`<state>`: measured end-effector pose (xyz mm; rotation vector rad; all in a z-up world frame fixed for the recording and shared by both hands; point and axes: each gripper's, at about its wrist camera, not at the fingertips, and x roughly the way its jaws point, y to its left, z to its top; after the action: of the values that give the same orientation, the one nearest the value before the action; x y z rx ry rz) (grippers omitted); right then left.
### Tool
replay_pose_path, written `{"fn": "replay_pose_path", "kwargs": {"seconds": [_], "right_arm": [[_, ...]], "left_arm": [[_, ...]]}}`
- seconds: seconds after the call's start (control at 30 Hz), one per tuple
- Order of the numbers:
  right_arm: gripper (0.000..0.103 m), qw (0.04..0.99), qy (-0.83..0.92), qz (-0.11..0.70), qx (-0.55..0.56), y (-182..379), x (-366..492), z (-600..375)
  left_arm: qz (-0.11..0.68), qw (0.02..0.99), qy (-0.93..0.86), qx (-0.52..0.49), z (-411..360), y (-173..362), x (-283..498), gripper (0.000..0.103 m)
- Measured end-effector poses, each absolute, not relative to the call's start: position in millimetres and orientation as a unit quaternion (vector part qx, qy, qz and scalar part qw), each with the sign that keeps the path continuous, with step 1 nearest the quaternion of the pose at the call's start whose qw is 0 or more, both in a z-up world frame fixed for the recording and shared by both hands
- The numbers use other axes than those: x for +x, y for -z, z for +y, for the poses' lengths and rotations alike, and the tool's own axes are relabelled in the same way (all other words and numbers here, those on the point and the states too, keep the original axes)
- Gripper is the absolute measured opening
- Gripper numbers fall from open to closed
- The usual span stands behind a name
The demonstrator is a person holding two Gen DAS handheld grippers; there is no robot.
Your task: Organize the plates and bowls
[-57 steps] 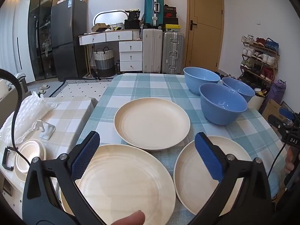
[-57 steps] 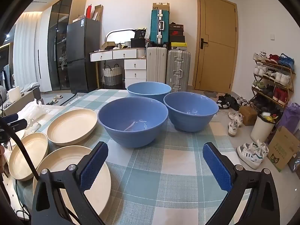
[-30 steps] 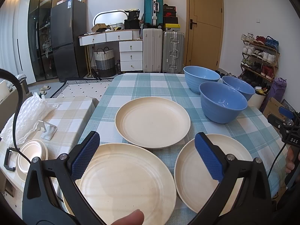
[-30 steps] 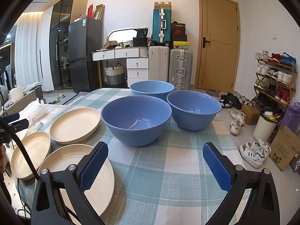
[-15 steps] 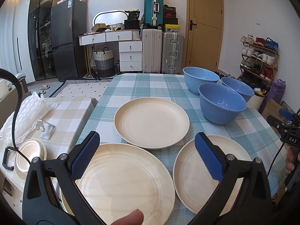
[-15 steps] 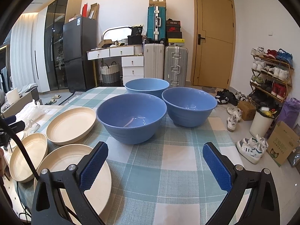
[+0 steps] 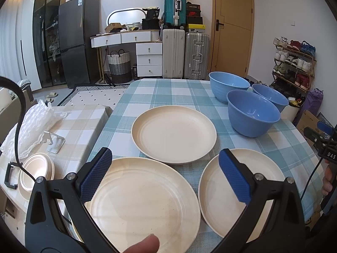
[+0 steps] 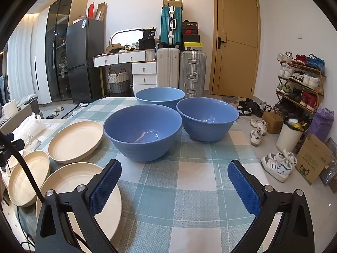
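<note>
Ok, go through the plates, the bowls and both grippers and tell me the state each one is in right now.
Left gripper: open, holding nothing.
Right gripper: open, holding nothing.
Near-left plate: flat on the table, empty, not stacked.
Near-right plate: flat, empty, not stacked.
Far plate: flat, empty, not stacked.
Nearest bowl: upright, empty, not nested.
Right bowl: upright, empty.
Far bowl: upright, inside hidden.
</note>
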<state>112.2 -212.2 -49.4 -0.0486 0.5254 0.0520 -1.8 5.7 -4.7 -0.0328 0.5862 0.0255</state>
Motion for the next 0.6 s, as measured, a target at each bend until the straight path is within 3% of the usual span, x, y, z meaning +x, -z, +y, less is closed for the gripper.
{"fn": "replay_pose_path", "kwargs": {"seconds": [0.6], "right_arm": [[0.103, 0.964, -0.027, 0.263, -0.028, 49.8, 112.5, -211.2]], "left_arm": [[0.292, 0.956, -0.012, -0.02, 5.9, 9.2, 0.0, 0.101]]}}
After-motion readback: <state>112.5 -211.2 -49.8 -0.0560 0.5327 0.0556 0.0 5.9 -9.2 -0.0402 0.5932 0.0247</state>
